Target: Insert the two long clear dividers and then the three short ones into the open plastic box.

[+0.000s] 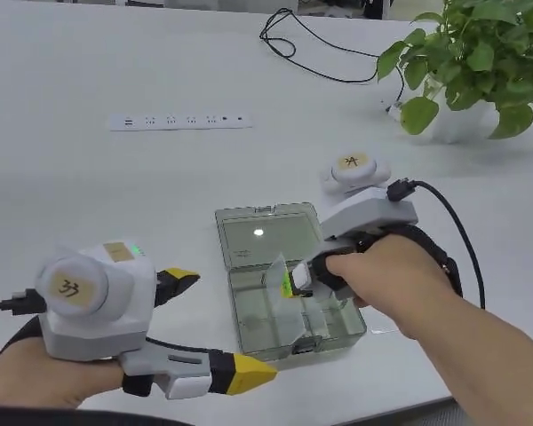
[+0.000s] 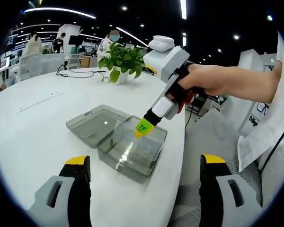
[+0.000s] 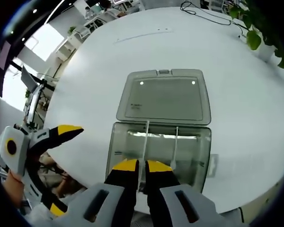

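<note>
White table (image 1: 89,177) w/ open plastic box (image 1: 234,306): right gripper (image 3: 141,165), nearer, pinched shut on long clear divider (image 3: 145,137) upright in box, long axis fwd toward hinge; left gripper (image 1: 218,325) wide open, empty, beside box.

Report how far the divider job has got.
Done: one long divider appears seated upright in the open box. In hand: the right gripper is shut on the second long divider, holding it upright in the box beside the first. The left gripper is open, holding nothing. Left: seat this one, then the three short dividers; none cross the box yet.
</note>
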A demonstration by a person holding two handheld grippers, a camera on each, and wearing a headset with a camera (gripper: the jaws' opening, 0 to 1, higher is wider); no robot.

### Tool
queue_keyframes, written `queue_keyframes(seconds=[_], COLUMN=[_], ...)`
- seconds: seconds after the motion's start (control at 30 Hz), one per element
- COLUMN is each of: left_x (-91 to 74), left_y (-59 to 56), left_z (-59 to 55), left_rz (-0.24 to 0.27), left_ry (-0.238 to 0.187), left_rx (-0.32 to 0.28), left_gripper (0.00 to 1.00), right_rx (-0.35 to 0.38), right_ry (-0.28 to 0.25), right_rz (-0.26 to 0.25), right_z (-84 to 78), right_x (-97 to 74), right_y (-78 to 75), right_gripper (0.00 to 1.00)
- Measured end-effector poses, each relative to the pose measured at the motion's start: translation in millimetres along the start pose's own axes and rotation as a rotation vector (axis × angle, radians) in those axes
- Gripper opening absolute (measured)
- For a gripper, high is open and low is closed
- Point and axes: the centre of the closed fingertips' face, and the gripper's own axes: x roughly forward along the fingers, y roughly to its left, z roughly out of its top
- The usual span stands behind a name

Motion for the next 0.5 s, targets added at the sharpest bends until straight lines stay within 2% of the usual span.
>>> queue_keyframes(seconds=[0.2,0.5], left_x=[-0.5,-0.2], left_y=[0.6,0.6], left_z=[-0.7,-0.1], left_rz=[0.004,0.005], left_ry=[0.002,-0.001], left_rx=[0.0,-0.004], left_gripper=[0.98,0.98], right_rx=[-0.085,-0.176], right_ry=[-0.006,0.0], right_rz=[-0.039,-0.083], right_z=[0.8,-0.1], right_x=[0.4,2.8], right_y=[2.2,4.8], right_gripper=[0.07,0.07])
